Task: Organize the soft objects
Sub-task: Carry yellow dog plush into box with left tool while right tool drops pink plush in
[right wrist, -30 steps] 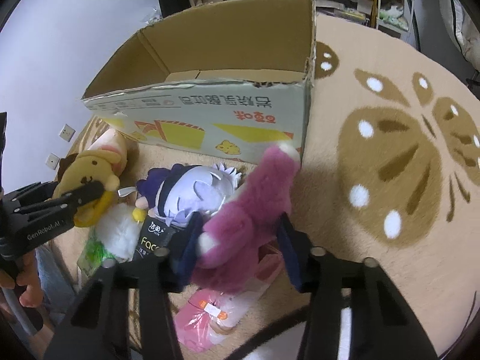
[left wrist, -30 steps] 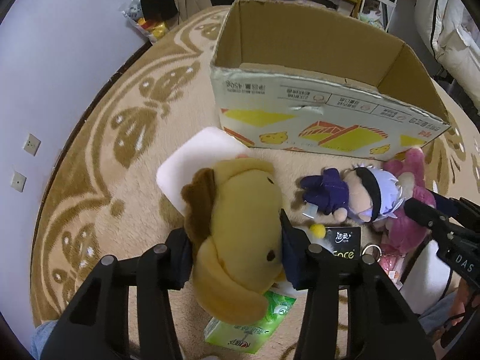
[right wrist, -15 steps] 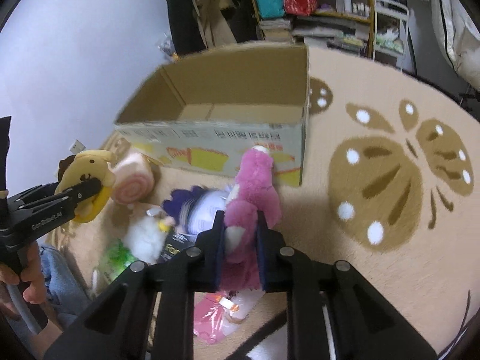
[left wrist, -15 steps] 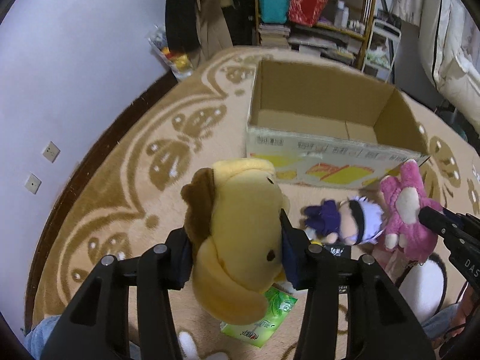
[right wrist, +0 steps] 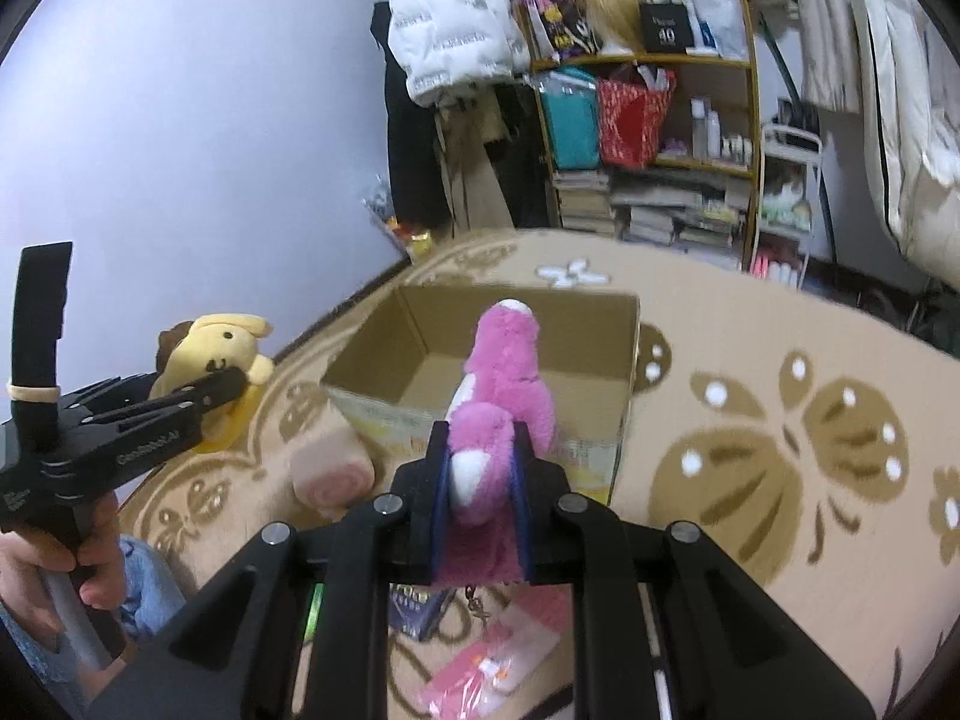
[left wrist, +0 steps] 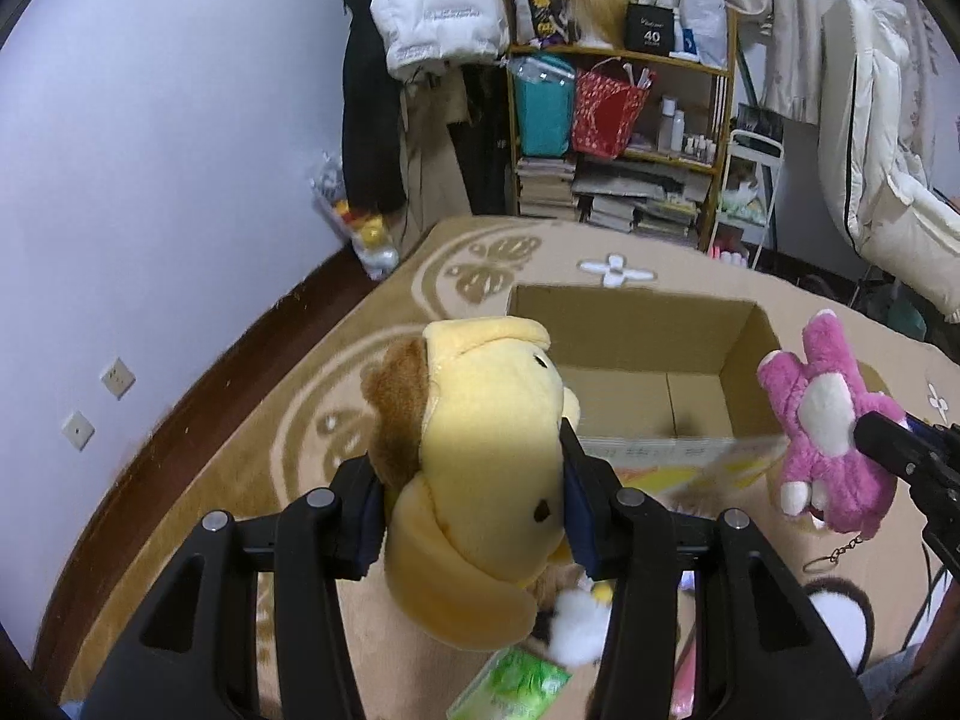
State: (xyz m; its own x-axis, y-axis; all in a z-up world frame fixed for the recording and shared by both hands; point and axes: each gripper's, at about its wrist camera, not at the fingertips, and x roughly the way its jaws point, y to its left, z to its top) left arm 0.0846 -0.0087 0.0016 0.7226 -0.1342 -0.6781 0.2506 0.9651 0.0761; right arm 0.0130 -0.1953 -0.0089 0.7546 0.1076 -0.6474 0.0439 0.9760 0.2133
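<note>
My left gripper [left wrist: 474,498] is shut on a yellow dog plush [left wrist: 486,468] with brown ears, held in the air short of the open cardboard box [left wrist: 636,360]. My right gripper [right wrist: 480,480] is shut on a pink bear plush [right wrist: 504,390], held up in front of the same box [right wrist: 420,348]. The yellow plush [right wrist: 210,354] and left gripper also show at the left of the right wrist view. The pink plush [left wrist: 828,420] shows at the right of the left wrist view. The box looks empty inside.
A pink swirl roll plush [right wrist: 330,474] lies on the patterned rug [right wrist: 750,420] by the box. A green tissue pack [left wrist: 510,690], a white fluffy toy [left wrist: 576,618] and a pink packet [right wrist: 498,660] lie below. Shelves [left wrist: 618,120] and hanging clothes stand behind.
Both grippers have risen well above the rug with their plush toys. The right gripper closed on the pink bear and lifted it. The purple-haired doll has dropped out of view.
</note>
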